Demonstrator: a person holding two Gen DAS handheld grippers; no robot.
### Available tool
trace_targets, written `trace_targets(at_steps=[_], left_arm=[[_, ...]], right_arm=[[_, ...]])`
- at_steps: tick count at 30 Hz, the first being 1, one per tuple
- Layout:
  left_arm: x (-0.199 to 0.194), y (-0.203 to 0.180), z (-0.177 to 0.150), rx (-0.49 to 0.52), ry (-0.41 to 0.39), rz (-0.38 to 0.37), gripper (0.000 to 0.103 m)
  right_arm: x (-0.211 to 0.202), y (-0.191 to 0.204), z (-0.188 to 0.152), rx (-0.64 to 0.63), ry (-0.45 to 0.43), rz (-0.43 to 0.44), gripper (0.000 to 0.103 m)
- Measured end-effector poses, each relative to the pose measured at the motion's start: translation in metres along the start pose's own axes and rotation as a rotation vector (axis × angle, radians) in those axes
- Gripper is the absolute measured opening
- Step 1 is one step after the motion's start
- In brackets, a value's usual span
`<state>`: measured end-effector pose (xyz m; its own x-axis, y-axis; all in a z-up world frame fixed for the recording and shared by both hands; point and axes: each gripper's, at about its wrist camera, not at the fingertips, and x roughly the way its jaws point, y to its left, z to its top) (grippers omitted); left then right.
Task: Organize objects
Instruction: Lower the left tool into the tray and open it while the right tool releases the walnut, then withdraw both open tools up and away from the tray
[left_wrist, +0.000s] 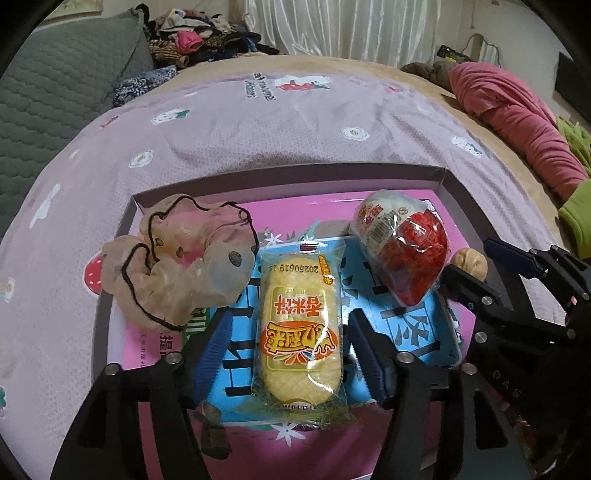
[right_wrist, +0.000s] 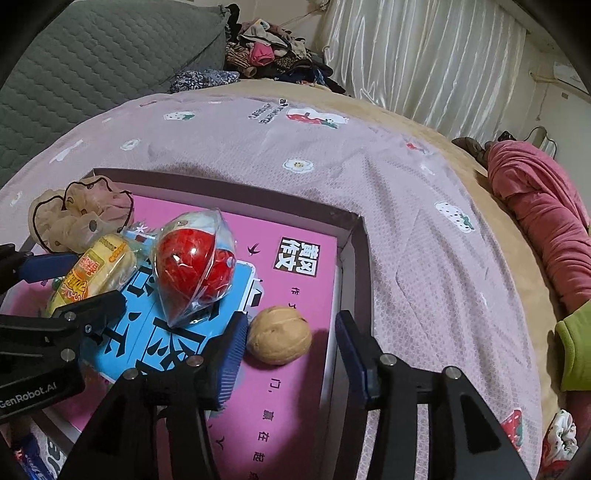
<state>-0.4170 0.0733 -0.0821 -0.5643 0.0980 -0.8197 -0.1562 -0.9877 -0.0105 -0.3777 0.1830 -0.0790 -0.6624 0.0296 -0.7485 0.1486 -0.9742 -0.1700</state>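
A shallow box (left_wrist: 295, 173) with a pink printed floor lies on the bed. In it is a blue card (left_wrist: 424, 332); on that card lie a yellow rice-cracker pack (left_wrist: 299, 332) and a clear bag of red sweets (left_wrist: 406, 251). A sheer beige scrunchie (left_wrist: 177, 258) hangs over the box's left rim. My left gripper (left_wrist: 291, 315) is open, its pads either side of the yellow pack without pressing it. A walnut (right_wrist: 279, 334) rests on the pink floor by the box's right wall. My right gripper (right_wrist: 291, 317) is open around the walnut, with the right pad clear of it.
The box (right_wrist: 221, 188) sits on a lilac sheet (right_wrist: 369, 184) with flower prints. A grey quilted cushion (left_wrist: 55, 92) and a clothes pile (left_wrist: 195, 37) lie beyond on the left. On the right are a rolled pink blanket (right_wrist: 546, 214) and a green cloth (right_wrist: 576, 347).
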Motion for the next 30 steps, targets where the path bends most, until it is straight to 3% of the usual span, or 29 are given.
trace_targets(at_steps=[19,30], left_arm=[[-0.035,0.013,0.005,-0.03,-0.061,0.009,0.083],[-0.1,0.032,0.002,-0.103,-0.17,0.028,0.086]], right_arm=[[-0.033,-0.001,0.009,0.03,-0.075,0.008,0.076],[-0.088,0.001,0.016,0.054,-0.155,0.021,0.087]])
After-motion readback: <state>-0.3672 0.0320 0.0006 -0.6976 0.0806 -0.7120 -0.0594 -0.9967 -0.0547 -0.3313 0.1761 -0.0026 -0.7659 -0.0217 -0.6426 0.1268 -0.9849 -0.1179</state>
